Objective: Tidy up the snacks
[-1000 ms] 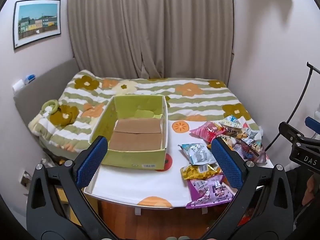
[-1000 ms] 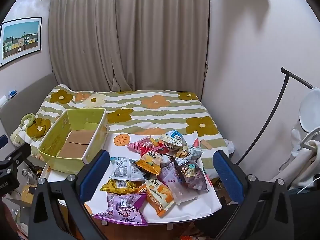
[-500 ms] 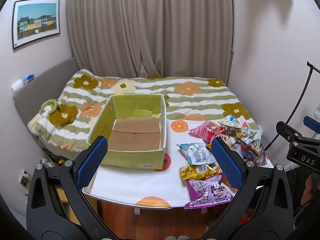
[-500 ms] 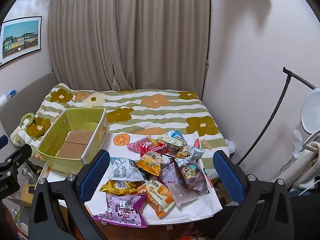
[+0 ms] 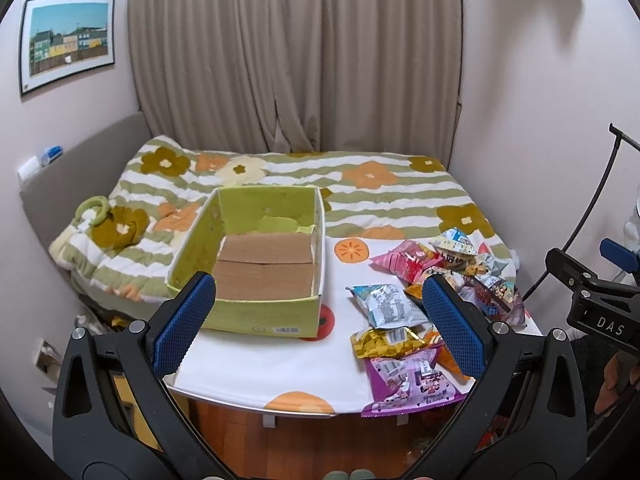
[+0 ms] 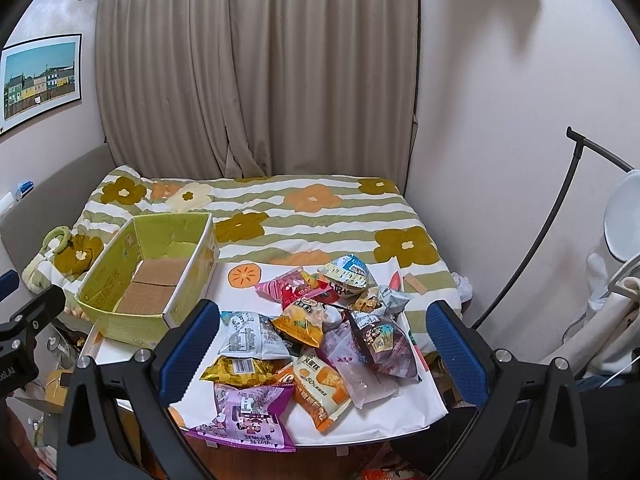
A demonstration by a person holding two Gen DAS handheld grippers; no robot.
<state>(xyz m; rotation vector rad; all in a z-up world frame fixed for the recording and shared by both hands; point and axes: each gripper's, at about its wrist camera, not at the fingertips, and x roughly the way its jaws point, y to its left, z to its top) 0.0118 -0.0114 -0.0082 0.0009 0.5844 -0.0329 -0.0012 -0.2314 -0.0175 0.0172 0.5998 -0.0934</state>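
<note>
An empty green cardboard box (image 5: 256, 316) (image 6: 120, 276) with a brown floor stands on the left of a small white table (image 5: 272, 364). A pile of snack bags (image 6: 320, 328) (image 5: 432, 288) lies on the table's right side, with a purple bag (image 6: 248, 416) at the front edge. My left gripper (image 5: 320, 320) is open and empty, held back from the table in front of the box. My right gripper (image 6: 324, 344) is open and empty, held above the front of the pile.
A bed with a flowered striped cover (image 5: 360, 192) lies behind the table, with curtains beyond. A wall closes the right side, with a black stand (image 6: 560, 208) against it. The right gripper's body shows at the left view's right edge (image 5: 592, 304).
Both views have shifted slightly; the table and snacks sit a little higher in frame. Both grippers stay open and empty. Nothing on the table has moved.
</note>
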